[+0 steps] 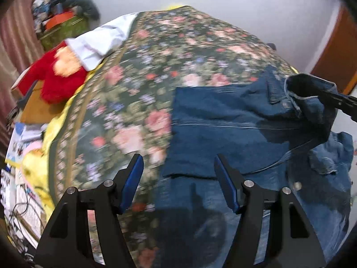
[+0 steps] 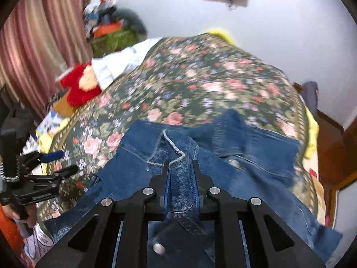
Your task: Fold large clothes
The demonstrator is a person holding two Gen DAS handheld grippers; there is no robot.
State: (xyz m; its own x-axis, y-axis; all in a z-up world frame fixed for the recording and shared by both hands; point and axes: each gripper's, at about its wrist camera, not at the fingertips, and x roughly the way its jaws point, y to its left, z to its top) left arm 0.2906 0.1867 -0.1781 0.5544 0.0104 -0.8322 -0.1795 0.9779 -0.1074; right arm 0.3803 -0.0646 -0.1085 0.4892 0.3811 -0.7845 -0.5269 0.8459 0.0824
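A blue denim jacket [image 1: 223,120] lies partly folded on a floral bedspread [image 1: 156,55]. My left gripper [image 1: 178,163] is open and empty, hovering just above the jacket's near left edge. My right gripper [image 2: 180,166] is shut on a seamed denim edge of the jacket [image 2: 181,185] and holds it lifted above the rest of the jacket [image 2: 256,156]. In the left wrist view the right gripper [image 1: 321,95] enters from the right with the raised denim fold. In the right wrist view the left gripper [image 2: 59,162] shows open at the left.
A red plush toy [image 1: 55,76] and white cloth [image 1: 100,40] lie at the bed's far left edge. A cluttered pile [image 1: 60,20] stands by the curtain. Papers and cables [image 1: 20,178] lie left of the bed. A wooden door [image 1: 334,55] is at right.
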